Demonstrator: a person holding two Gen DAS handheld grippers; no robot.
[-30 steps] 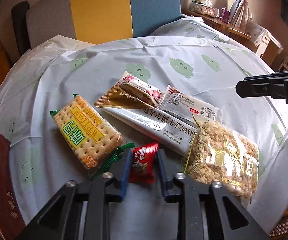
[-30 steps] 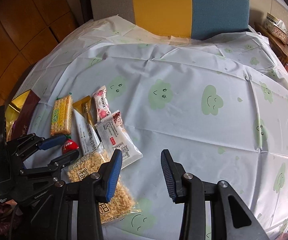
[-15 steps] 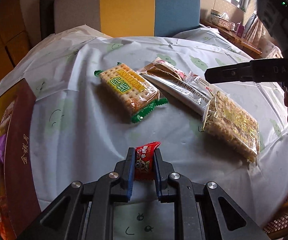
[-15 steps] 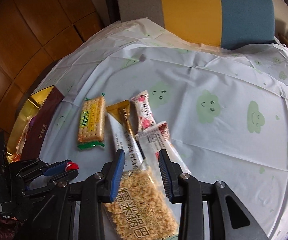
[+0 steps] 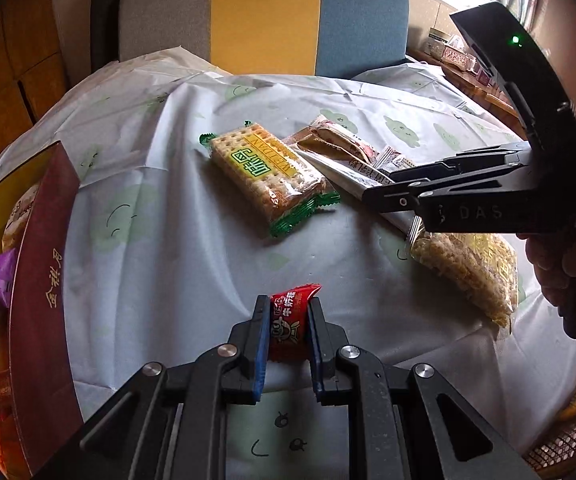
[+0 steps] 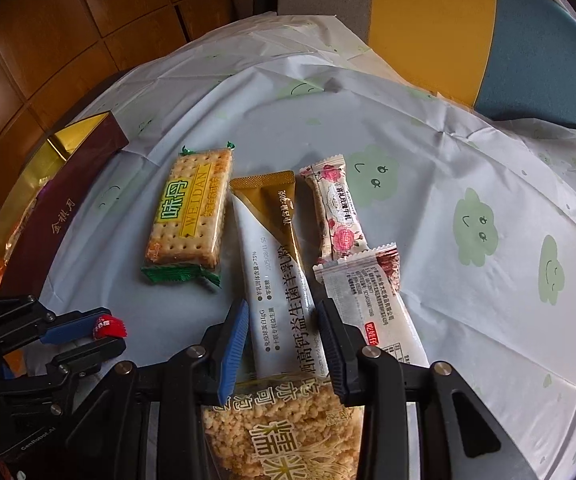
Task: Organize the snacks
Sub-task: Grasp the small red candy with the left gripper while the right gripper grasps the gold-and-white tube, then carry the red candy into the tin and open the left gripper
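Observation:
My left gripper (image 5: 287,330) is shut on a small red candy packet (image 5: 290,326) and holds it above the table's near edge; it also shows in the right wrist view (image 6: 108,326). My right gripper (image 6: 282,344) is open, its fingers on either side of a long white and gold sachet (image 6: 276,264), above a puffed rice bag (image 6: 284,432). A cracker pack (image 6: 188,216), a rose-print bar (image 6: 336,212) and a white wrapped bar (image 6: 372,304) lie beside them. A maroon and gold box (image 5: 36,300) with snacks inside sits at the left.
A round table under a pale cloud-print cloth (image 6: 488,200). A grey, yellow and blue chair (image 5: 268,16) stands behind it. Wooden cabinets (image 6: 68,20) are at the left. A wicker seat (image 5: 572,420) shows at the lower right.
My left gripper has pulled back toward the table's near edge with the red candy. My right gripper has moved forward and left, down over the white sachet, with its jaws narrowing.

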